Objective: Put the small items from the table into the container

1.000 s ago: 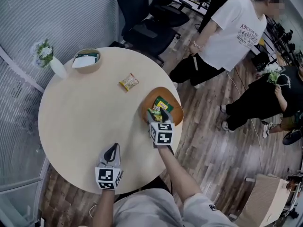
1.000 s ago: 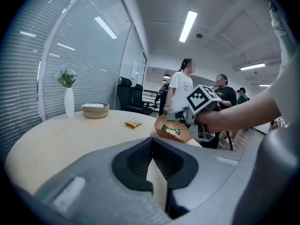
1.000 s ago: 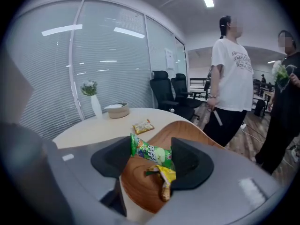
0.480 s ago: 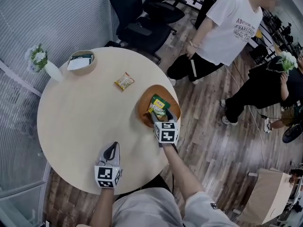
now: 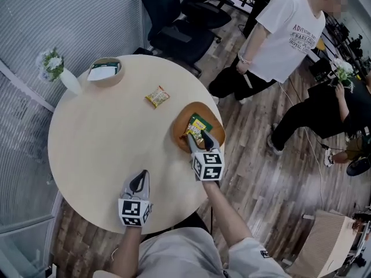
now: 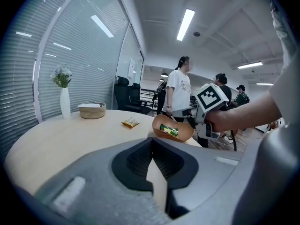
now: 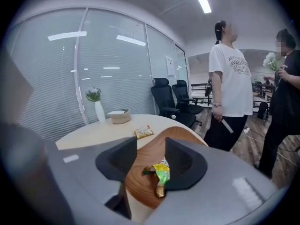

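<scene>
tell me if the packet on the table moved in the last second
No. The packet lies at the same spot between the basket and the bowl; only the camera shifted a little.

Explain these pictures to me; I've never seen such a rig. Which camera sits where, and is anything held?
No robot here: a person holds a claw in each hand. One picture comes from a camera on the person's head, looking down; the other two come from cameras riding on the claws. On the round table are a wooden bowl holding snack packets, a loose yellow packet, a woven basket and a vase of flowers. The left claw is shut and empty. The right claw is at the bowl, its jaws apart and closing, pressing on nothing; one of the bowl's packets shows through the gap.
</scene>
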Demonstrator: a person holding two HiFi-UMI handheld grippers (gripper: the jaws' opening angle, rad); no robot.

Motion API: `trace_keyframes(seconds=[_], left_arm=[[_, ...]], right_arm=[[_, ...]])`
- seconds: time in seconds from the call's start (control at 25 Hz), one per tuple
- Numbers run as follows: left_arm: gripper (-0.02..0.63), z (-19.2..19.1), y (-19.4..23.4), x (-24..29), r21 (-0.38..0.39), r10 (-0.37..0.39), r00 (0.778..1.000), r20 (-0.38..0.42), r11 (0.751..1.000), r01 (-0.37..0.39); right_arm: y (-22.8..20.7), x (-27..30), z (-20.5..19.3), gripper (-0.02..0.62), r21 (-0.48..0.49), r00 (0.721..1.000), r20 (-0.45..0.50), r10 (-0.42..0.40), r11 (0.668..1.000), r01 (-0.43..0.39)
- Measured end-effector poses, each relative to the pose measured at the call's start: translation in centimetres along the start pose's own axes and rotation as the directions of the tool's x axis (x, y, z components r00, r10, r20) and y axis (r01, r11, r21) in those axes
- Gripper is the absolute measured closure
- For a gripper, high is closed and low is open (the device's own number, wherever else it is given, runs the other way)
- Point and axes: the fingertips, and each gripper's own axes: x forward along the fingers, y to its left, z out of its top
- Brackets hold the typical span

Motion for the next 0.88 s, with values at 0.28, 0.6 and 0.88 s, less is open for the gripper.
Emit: trace_keyframes(seconds=[0.28,0.6,0.88], left_arm=[[0.611,0.6,0.9,-1.0,-0.012,0.026,0.999,0.032,1.0,-0.026],[0.611,0.0,3.1,-3.4,-0.023,0.068,0.996,0.057,0.997,-0.067],[0.615,-0.5,4.6,-4.5,-0.034,0.084,0.994,0.067,0.996,-0.082]], right_arm=[[7.9,-3.4,3.7,0.594,-0.02,0.975,0.132,0.181,0.984,-0.18],[17.5,-5.9,-0.9,0.594,-0.069,0.938,0.047,0.344,0.938,-0.341],[21.4,-6.1,-4.5,0.594,-0.066,0.919,-0.025,0.395,0.916,-0.395]])
